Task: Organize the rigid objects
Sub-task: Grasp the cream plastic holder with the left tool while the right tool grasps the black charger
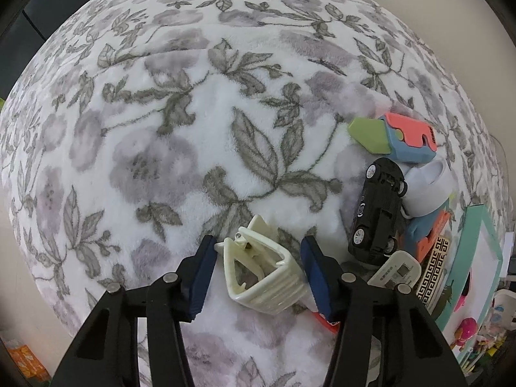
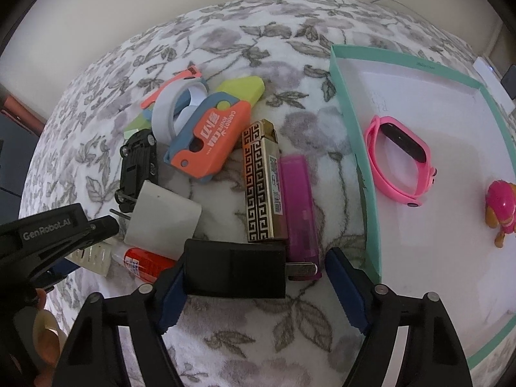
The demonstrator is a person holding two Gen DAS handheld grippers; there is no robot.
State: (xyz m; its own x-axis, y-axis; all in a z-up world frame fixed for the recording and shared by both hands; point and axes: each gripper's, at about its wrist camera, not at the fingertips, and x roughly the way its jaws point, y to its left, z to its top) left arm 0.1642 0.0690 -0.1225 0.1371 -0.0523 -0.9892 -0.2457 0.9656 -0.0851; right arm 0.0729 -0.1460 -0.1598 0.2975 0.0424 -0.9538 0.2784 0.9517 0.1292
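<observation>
A cream hair clip (image 1: 261, 274) lies on the floral blanket between the fingers of my left gripper (image 1: 259, 242). The right pad is at its ribbed side and a sliver of blanket shows at the left pad, so the gripper is open. In the right wrist view a black plug adapter (image 2: 235, 271) sits between the fingers of my right gripper (image 2: 261, 251). Its body is against the left pad and its prongs stop short of the right pad, so this gripper is open too. A teal-rimmed box (image 2: 354, 161) to the right holds a pink wristband (image 2: 400, 161) and a pink toy dog (image 2: 501, 206).
Piled on the blanket are an orange-and-blue toy knife (image 2: 209, 142), a tape roll (image 2: 167, 113), a black toy car (image 2: 137, 167), a white charger (image 2: 164, 222), a red glue bottle (image 2: 145, 262), a gold patterned lighter (image 2: 261, 183) and a purple lighter (image 2: 300, 209). The blanket's left half carries nothing.
</observation>
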